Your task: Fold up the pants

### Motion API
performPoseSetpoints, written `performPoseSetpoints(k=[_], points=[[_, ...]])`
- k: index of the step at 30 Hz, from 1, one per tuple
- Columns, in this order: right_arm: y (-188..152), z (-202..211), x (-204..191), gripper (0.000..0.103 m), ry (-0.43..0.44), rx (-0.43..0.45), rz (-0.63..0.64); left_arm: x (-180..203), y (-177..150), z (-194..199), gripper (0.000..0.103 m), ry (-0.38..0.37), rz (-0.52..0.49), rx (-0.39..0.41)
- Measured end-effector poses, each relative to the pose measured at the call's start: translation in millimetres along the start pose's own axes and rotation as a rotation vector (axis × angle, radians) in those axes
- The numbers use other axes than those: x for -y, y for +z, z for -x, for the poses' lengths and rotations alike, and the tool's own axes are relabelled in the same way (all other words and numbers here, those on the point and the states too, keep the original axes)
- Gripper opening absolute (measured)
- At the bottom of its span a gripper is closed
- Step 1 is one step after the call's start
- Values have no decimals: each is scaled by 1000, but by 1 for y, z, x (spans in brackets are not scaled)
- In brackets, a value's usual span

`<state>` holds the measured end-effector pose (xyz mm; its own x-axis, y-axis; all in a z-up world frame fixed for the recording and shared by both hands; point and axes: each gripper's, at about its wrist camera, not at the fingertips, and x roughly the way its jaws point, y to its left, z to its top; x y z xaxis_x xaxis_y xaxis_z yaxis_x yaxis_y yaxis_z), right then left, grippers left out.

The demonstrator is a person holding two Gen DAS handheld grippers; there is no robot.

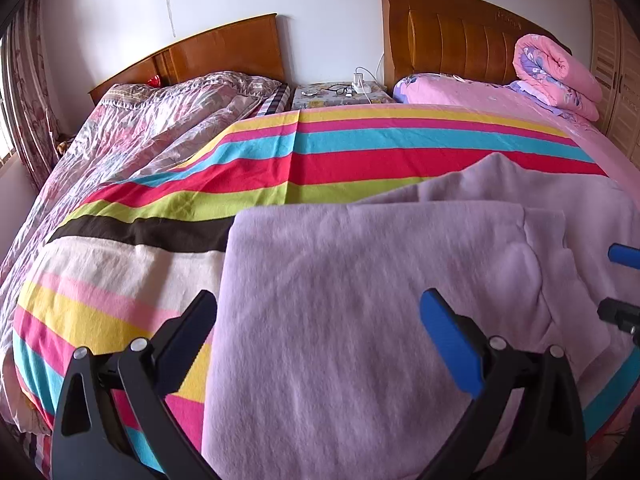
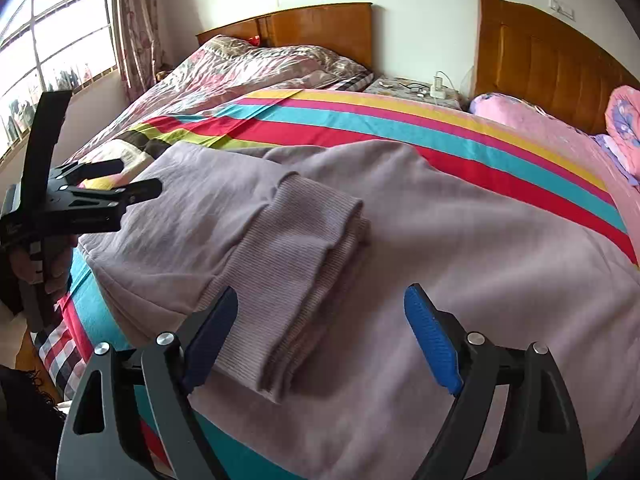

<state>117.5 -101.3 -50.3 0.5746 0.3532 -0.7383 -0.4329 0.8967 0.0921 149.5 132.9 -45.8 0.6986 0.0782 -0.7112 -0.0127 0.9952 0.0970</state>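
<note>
Lilac fleece pants [image 1: 360,300] lie folded on a striped blanket [image 1: 240,168] on the bed. In the right wrist view the pants [image 2: 460,248] have their ribbed cuffs [image 2: 296,256] laid back over the upper layer. My left gripper [image 1: 320,320] hovers open over the pants' left part, nothing between its fingers. My right gripper [image 2: 320,316] is open wide just above the ribbed cuffs, its pads clear of the cloth. The left gripper [image 2: 116,184] also shows at the left of the right wrist view, held by a hand [image 2: 44,268]. The right gripper's tips [image 1: 622,256] peek in at the right edge of the left wrist view.
A second bed with a floral quilt [image 1: 152,120] lies on the left. A nightstand [image 1: 340,94] with cables stands between two wooden headboards. A rolled pink duvet [image 1: 556,76] sits at the far right, beside a wardrobe [image 1: 616,68]. A window [image 2: 52,40] with curtains is on the left.
</note>
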Motion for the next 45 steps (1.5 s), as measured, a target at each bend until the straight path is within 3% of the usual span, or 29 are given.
performPoseSetpoints(k=[4, 7, 20, 22, 25, 27, 30, 33, 35, 39, 42, 45], points=[[-20, 2, 20, 87, -73, -28, -26, 0, -22, -9, 102, 21, 2, -57], [-37, 2, 39, 88, -116, -53, -60, -3, -31, -12, 102, 13, 19, -48], [-57, 21, 58, 88, -87, -20, -59, -4, -31, -13, 102, 10, 24, -47], [-57, 25, 61, 88, -74, -38, -56, -6, -29, -7, 101, 36, 52, -49], [-52, 45, 69, 88, -67, 3, -63, -4, -10, 24, 100, 17, 84, 41], [-48, 56, 80, 88, -112, 39, -71, 22, 19, 39, 101, -45, 0, 93], [-45, 65, 103, 88, -233, 84, -126, 97, 60, 39, 101, -165, -188, 121], [-48, 62, 127, 88, -238, 59, -218, 185, 85, 16, 101, -345, -343, 79], [-49, 58, 132, 88, -261, 34, -205, 236, 95, -7, 101, -417, -423, 52], [-40, 46, 145, 88, -242, -13, -174, 290, 108, -65, 101, -456, -400, -61], [-27, 32, 147, 88, -281, -65, -62, 297, 107, -96, 101, -424, -343, -106], [-15, 17, 155, 88, -225, -108, 0, 295, 102, -118, 102, -360, -315, -140]])
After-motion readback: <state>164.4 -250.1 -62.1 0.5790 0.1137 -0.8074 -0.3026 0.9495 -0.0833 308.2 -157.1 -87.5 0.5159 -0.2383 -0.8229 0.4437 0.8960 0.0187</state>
